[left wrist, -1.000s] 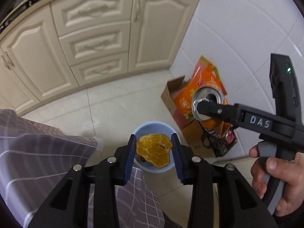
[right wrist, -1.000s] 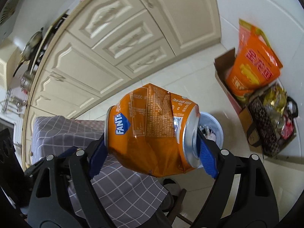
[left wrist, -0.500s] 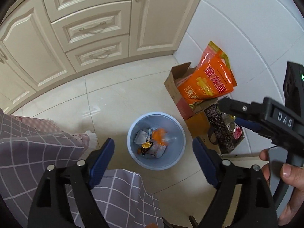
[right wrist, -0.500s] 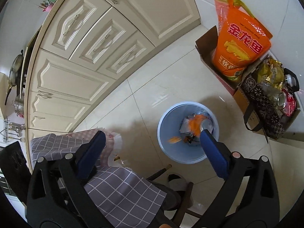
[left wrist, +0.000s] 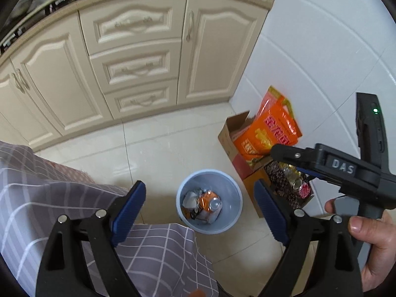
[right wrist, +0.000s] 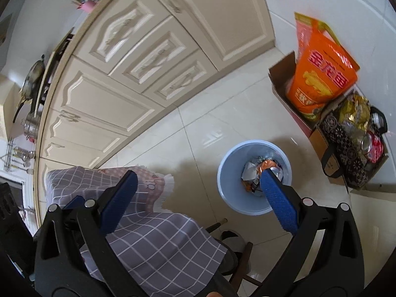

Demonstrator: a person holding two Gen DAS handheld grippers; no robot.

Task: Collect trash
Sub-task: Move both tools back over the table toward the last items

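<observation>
A light blue trash bin (left wrist: 231, 199) stands on the tiled floor below me; it also shows in the right wrist view (right wrist: 229, 173). Inside it lie a crushed orange Fanta can (left wrist: 210, 201), orange peel and crumpled wrappers; the can also shows in the right wrist view (right wrist: 269, 165). My left gripper (left wrist: 199, 201) is open and empty, held high above the bin. My right gripper (right wrist: 198, 185) is open and empty too; its side shows at the right of the left wrist view (left wrist: 321, 163).
A table with a grey checked cloth (left wrist: 61, 198) lies under both grippers. A cardboard box with an orange bag (left wrist: 269, 133) and a patterned bag of cans (left wrist: 292, 180) stand against the white wall. Cream cabinets (left wrist: 138, 69) run along the back.
My left gripper opened and dropped the orange peel; my right gripper opened and dropped the Fanta can. Both now lie in the bin. Both grippers have risen higher.
</observation>
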